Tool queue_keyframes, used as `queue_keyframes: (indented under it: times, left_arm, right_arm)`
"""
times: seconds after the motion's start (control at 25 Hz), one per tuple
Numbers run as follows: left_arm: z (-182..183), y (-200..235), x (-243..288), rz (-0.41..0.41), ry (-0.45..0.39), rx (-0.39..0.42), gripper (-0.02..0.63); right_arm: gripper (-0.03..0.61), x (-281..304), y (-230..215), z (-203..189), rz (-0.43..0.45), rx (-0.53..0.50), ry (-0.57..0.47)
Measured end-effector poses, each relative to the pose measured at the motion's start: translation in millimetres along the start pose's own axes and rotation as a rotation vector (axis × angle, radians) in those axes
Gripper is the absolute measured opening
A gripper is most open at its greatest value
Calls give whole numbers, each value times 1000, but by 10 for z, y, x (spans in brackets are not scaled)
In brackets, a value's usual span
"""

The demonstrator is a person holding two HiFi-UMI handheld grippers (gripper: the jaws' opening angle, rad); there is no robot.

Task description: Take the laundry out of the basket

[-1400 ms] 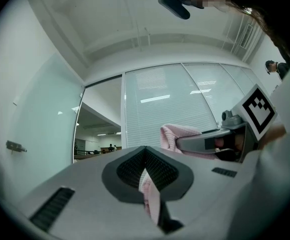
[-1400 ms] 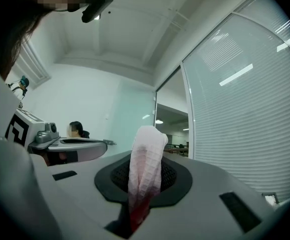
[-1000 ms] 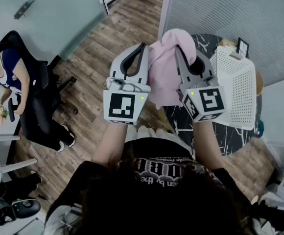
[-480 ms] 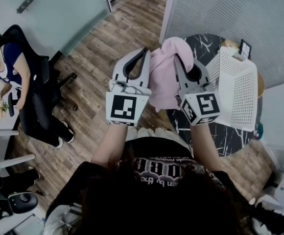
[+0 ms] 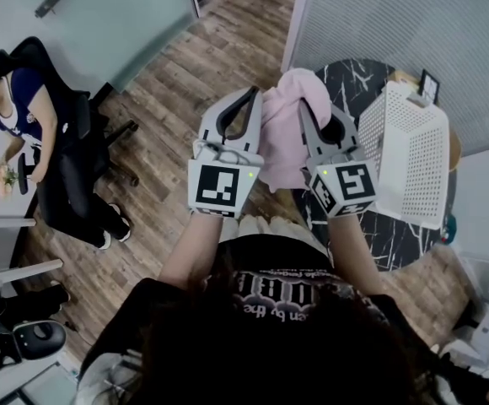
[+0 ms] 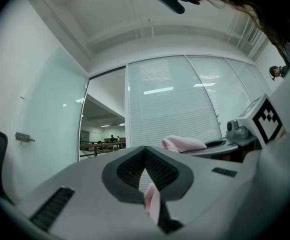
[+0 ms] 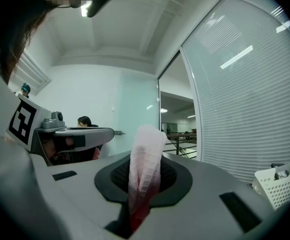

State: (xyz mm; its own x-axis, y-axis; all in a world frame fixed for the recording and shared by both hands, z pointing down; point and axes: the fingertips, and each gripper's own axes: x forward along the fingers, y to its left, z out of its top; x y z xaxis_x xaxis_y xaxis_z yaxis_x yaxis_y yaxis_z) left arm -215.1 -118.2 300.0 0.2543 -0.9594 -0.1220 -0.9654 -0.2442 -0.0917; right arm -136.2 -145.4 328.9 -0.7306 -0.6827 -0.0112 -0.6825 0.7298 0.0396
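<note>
Seated person (image 5: 15, 121) at far left, not involved. Left tongs (image 5: 249, 98) clenched on a small pinch of the pink garment (image 5: 282, 150); the left gripper view shows the pink edge nipped between the pads. The garment hangs in the air between both tongs, over the wood floor (image 5: 169, 83) and clear of the basket. Right tongs (image 5: 305, 104) clenched on a thicker fold of the same cloth. White basket (image 5: 409, 159) sits further right on the dark marbled worktop (image 5: 350, 74), apart from the cloth. Progress: this piece is out but not yet set down. Basket inside isn't visible, so can't tell if more laundry is left.
</note>
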Motion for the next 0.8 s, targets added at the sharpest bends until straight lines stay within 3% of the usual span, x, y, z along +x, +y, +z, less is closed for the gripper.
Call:
queue_keyframes:
  times: [0.8]
  left_arm:
    - [-70, -64, 49, -21, 3, 11, 0]
  right_arm:
    - [55, -35, 7, 9, 7, 4, 2]
